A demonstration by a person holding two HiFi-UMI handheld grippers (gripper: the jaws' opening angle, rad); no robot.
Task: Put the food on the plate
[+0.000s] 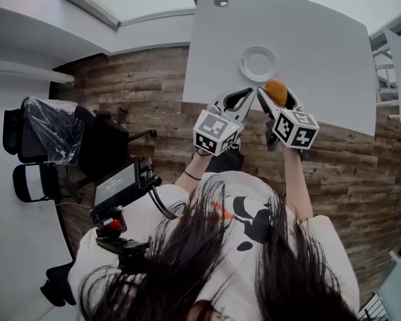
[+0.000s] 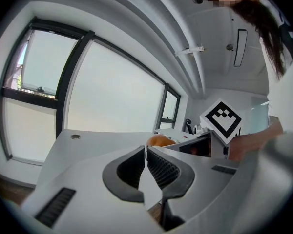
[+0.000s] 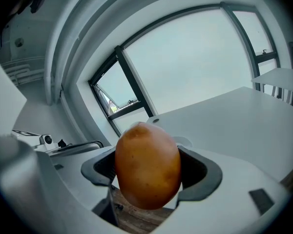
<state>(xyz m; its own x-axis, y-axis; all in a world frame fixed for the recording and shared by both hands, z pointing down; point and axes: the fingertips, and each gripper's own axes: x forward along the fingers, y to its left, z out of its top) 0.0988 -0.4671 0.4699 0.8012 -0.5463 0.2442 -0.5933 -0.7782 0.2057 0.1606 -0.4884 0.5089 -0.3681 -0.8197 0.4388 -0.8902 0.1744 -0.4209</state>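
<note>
**Potato in the right gripper, plate just ahead and a little to the left**

We see the potato (image 3: 147, 165) pinched between the jaws of the right gripper (image 1: 277, 97). The jaws press on its two flanks. In the right gripper view its long axis stands upright, across the line along which the jaws close. Both rounded ends stick out free, above and below the jaws. It hangs in the air, touching nothing but the gripper.

In the head view the white plate (image 1: 244, 64) is empty. It lies near the potato but clear of it, farther from the person and slightly to their left. We judge that the coming move turns on this relation. The potato needs a short carry forward with a small drift left, then a lowering onto the plate before the jaws let go. Because the potato is held on end, it will likely tip onto its side once released, so a low release near the plate's middle looks wise.

The right gripper appears to sit over the near edge of the white tabletop (image 1: 321, 59). Its own view shows wooden floor below the jaws and tabletop ahead.

The left gripper (image 2: 145, 155) is just beside the right one, about as near to the plate. Its jaws are pressed together with nothing between them. We judge the placing falls to the right gripper alone.
</note>
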